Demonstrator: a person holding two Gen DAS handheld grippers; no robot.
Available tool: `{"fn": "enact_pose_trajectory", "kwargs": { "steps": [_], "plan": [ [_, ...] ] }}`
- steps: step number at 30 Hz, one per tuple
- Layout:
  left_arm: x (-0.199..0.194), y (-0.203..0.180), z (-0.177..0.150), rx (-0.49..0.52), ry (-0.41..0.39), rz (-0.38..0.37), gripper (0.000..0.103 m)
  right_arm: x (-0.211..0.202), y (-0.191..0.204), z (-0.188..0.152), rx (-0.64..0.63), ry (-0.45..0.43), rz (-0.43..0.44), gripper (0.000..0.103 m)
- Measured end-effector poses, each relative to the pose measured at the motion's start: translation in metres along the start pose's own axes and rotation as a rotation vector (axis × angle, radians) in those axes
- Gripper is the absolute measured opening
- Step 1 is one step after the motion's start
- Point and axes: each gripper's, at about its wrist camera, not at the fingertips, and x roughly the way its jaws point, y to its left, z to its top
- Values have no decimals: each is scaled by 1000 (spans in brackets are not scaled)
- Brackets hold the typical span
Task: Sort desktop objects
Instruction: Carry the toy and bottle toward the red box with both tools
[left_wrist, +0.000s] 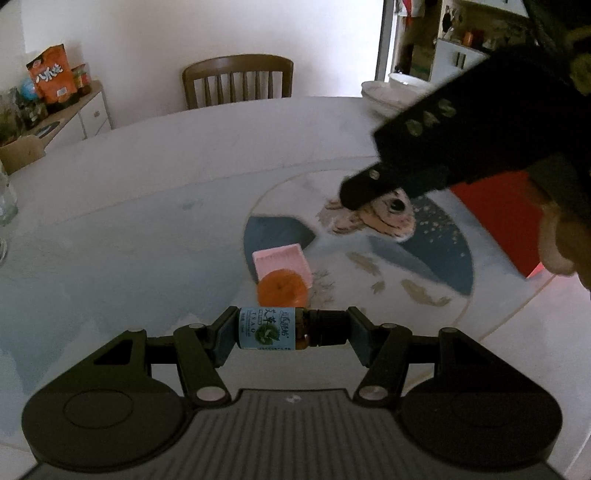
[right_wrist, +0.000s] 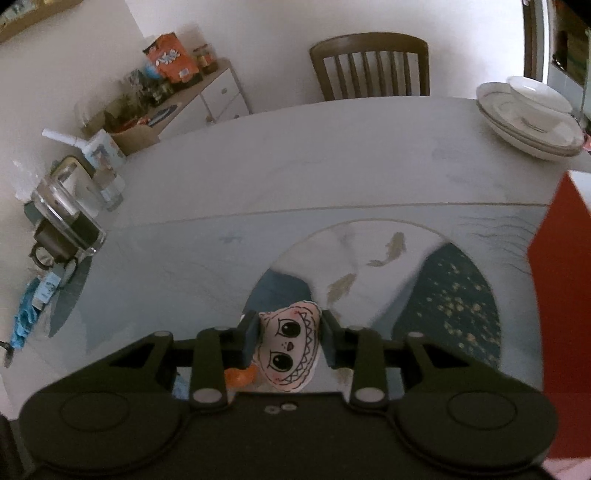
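Observation:
My left gripper (left_wrist: 291, 329) is shut on a small amber bottle (left_wrist: 284, 328) with a blue-green label and black cap, held sideways above the table. Just beyond it sit an orange round object (left_wrist: 281, 290) and a pink square box (left_wrist: 282, 262). My right gripper (right_wrist: 289, 345) is shut on a flat soft toy (right_wrist: 290, 350) with a drawn face and big eyes, held above the table. In the left wrist view the right gripper (left_wrist: 364, 194) shows as a dark shape holding the toy (left_wrist: 388, 216) over the table's round picture.
A red box (left_wrist: 506, 218) stands at the right, also in the right wrist view (right_wrist: 557, 295). Stacked white plates (right_wrist: 528, 118) sit at the far right corner. A wooden chair (right_wrist: 369, 66) is behind the table. Glass jars (right_wrist: 66, 218) and clutter line the left edge.

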Motion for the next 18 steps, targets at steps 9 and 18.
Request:
{"fn": "enact_pose_trajectory", "kwargs": {
  "steps": [9,18],
  "plan": [
    [-13,-27,12,6,-22,-22,62,-43,-28,-18,45,-15,6,34],
    [-20,-66,25,23,-44,-34,62,-88,-68,-29,86,-65,0,34]
  ]
}}
